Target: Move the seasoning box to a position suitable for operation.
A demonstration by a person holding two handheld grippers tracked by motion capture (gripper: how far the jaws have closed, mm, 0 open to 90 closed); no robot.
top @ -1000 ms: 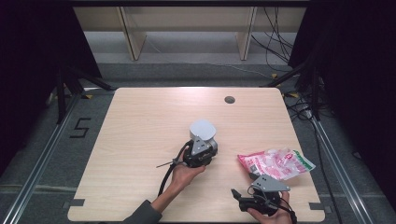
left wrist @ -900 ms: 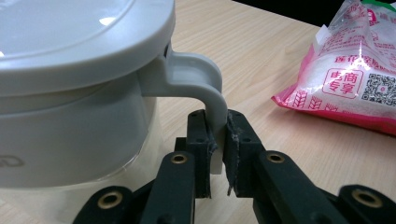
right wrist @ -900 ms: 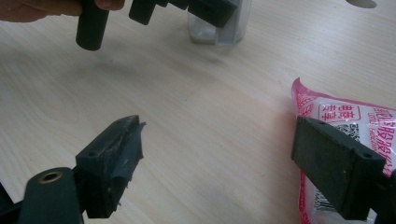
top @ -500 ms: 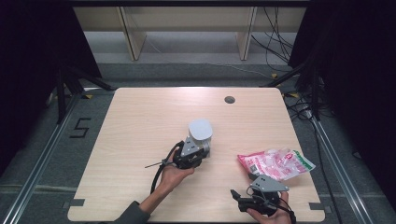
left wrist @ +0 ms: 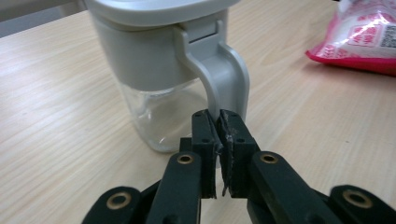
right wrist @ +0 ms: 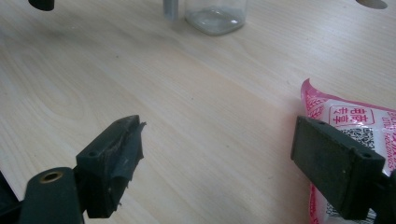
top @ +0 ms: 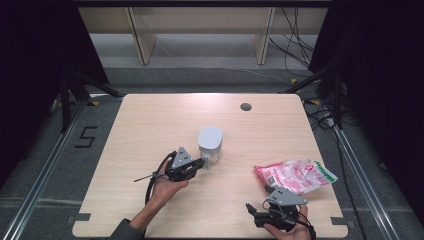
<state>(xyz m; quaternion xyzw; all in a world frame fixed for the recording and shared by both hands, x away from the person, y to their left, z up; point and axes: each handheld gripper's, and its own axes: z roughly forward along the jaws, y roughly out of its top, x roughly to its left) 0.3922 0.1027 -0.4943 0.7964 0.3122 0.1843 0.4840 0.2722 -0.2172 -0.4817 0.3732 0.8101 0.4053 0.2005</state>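
Looking down in the high view, the jar (top: 210,143) stands upright mid-table, just ahead of the left gripper (top: 202,164); the right gripper (top: 251,214) sits well off, beside the bag (top: 295,175). Left gripper view: jaws, just closing, pinch the handle (left wrist: 224,79), whose long axis runs vertically; grey lid, clear glass body. Right gripper view: jaws stand wide apart, empty, the jar (right wrist: 215,14) far ahead, the bag (right wrist: 345,126) at one jaw.

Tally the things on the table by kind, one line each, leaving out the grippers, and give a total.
Glass jar with grey lid and handle: 1
Pink-and-white sealed bag: 1
Total: 2
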